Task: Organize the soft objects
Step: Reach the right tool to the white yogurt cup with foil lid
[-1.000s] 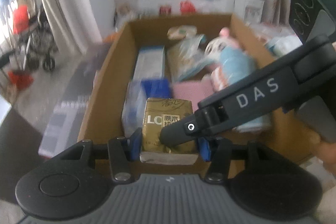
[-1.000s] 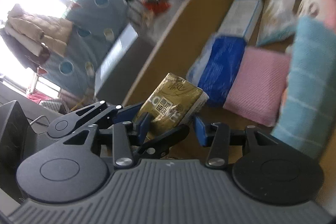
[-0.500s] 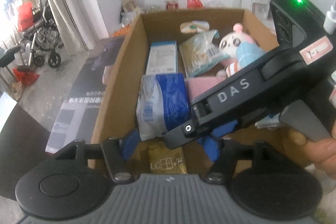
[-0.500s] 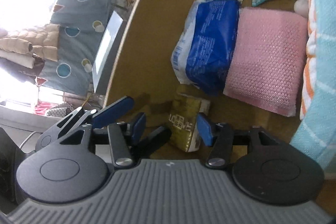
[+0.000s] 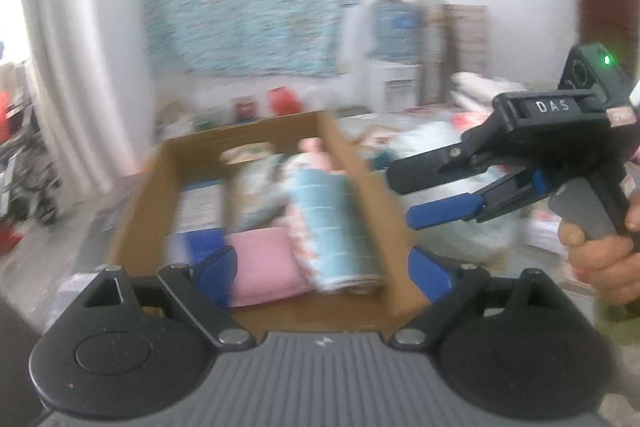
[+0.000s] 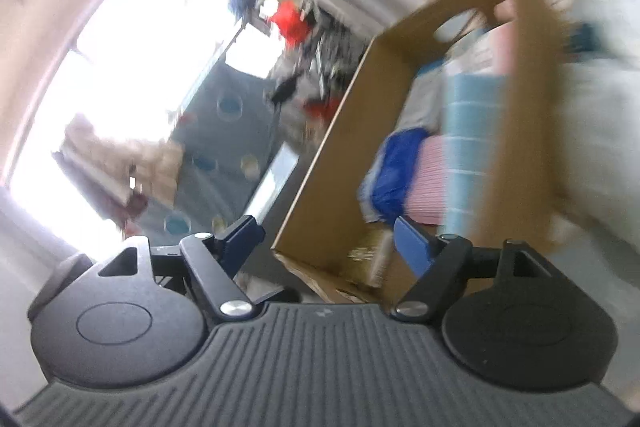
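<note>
Your left gripper (image 5: 322,269) opening wide and empty, your right gripper (image 5: 412,195) opening too, nothing between its jaws, gold tissue pack (image 6: 370,257) lying in the cardboard box (image 5: 144,199) near corner, beside the blue pack (image 6: 394,171).

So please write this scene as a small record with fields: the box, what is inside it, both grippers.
box: open cardboard box
contents seen: pink cloth, light blue striped towel, blue packet, gold packet near the front corner
left gripper: fingers opening, nothing between them
right gripper: fingers opening, holding nothing, beside the box
picture quality: blurred
</note>
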Available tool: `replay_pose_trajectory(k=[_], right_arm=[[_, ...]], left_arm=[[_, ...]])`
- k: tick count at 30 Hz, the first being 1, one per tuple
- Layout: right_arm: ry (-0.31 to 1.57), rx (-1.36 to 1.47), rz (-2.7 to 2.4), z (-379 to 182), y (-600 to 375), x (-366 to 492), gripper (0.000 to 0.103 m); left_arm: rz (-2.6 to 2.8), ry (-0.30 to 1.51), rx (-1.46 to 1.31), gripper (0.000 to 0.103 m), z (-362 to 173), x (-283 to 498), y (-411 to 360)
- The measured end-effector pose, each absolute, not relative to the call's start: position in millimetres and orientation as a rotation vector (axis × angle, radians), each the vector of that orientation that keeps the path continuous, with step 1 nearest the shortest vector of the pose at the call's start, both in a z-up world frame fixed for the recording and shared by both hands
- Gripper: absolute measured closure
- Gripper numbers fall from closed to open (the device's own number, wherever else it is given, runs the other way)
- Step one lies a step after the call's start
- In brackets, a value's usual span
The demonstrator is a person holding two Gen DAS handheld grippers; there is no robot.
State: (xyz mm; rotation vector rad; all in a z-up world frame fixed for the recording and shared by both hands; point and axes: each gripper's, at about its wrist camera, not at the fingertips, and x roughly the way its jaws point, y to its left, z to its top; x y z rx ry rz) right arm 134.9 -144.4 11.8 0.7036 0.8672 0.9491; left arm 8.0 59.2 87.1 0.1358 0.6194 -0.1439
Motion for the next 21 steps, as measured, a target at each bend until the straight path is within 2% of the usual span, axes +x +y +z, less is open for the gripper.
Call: replay_pose_trajectory(k=[11,21], right_arm=[[0.574,0.915,0.468,-29.1,-340.8,27.9,0.025],[0.496,0.889,0.255,-75.1,-384.5,4.7,0.027]], left_arm=[[-0.508,0.644,0.200,0.009,50.2,10.7,-66.6],[-0.646,0.720,0.201,0.013,-6.6,40.2,-162.3]])
